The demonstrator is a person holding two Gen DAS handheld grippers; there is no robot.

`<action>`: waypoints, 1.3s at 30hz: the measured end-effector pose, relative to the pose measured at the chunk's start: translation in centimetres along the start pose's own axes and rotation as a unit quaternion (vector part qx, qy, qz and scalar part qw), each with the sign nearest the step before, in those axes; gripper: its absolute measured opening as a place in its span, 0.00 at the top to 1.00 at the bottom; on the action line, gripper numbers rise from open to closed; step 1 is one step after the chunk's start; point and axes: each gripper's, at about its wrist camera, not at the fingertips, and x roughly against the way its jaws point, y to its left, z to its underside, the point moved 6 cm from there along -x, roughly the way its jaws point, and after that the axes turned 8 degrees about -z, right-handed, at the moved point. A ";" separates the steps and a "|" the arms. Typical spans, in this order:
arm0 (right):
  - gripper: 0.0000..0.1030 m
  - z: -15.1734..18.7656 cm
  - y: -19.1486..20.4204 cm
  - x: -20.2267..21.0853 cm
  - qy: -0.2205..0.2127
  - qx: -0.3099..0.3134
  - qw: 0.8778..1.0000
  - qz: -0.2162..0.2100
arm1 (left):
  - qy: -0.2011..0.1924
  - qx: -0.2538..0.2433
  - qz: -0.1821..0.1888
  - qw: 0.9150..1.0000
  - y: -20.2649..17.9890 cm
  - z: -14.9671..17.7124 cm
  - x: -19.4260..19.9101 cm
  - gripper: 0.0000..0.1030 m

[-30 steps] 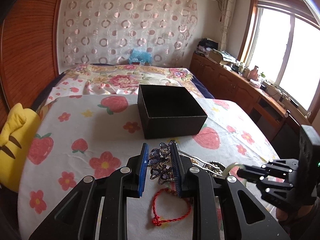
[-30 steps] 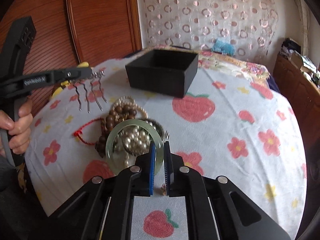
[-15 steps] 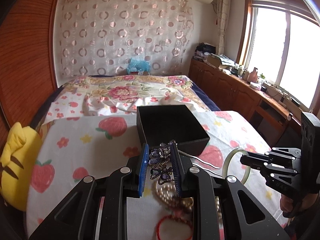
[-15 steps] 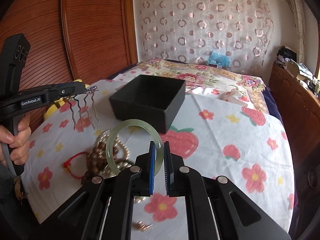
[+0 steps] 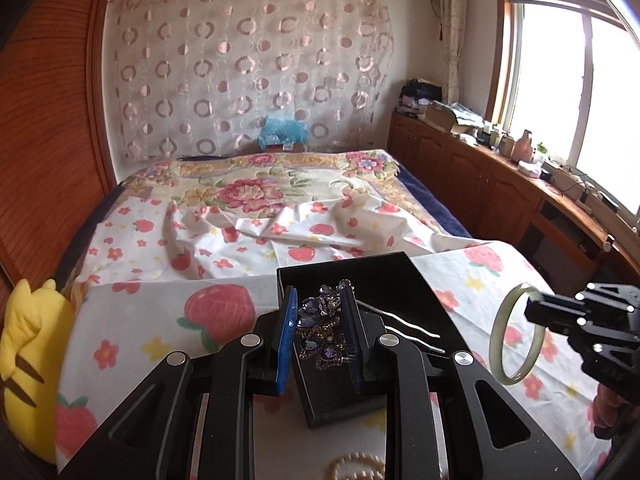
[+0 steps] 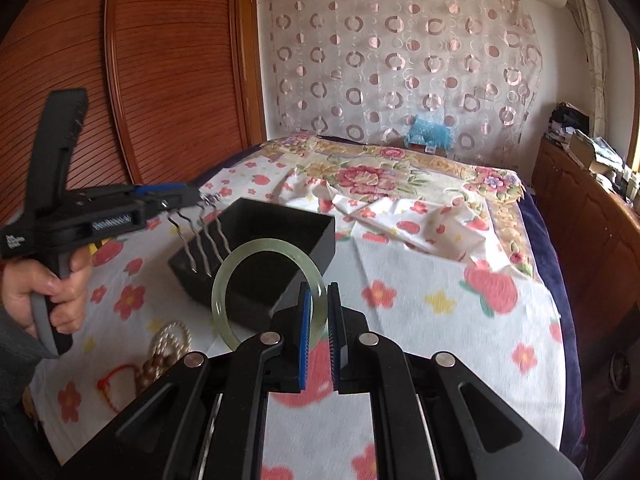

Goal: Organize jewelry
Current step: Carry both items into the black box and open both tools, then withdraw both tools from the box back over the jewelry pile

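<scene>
Left wrist view: my left gripper (image 5: 320, 334) is clamped on a purple jewelled hair comb (image 5: 322, 330), its metal prongs hanging over the open black box (image 5: 404, 280). My right gripper (image 6: 319, 336) pinches the rim of a pale green bangle (image 6: 224, 280), held just beside the box. Pearls (image 6: 170, 336) and a red cord bracelet (image 6: 110, 378) lie on the strawberry-print cloth (image 6: 440, 320).

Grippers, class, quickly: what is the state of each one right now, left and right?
Left gripper: closed on the purple hair comb, above the black box.
Right gripper: closed on the green bangle.
</scene>
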 end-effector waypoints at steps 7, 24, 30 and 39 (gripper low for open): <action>0.91 -2.0 -0.5 -2.5 0.004 0.015 1.000 -0.005 | 0.026 -0.007 0.008 1.000 -0.7 0.4 -2.9 0.79; 0.91 -3.2 2.9 -7.7 0.037 0.055 0.997 -0.050 | 0.023 0.010 -0.033 0.999 5.0 2.1 0.4 0.63; 0.91 -2.0 3.7 -9.6 0.075 0.071 0.993 -0.053 | 0.032 0.014 -0.043 0.998 6.2 3.5 0.7 0.63; 0.89 -1.8 3.8 -8.4 0.066 0.064 0.995 -0.045 | 0.036 0.012 -0.037 0.999 6.4 4.6 1.4 0.61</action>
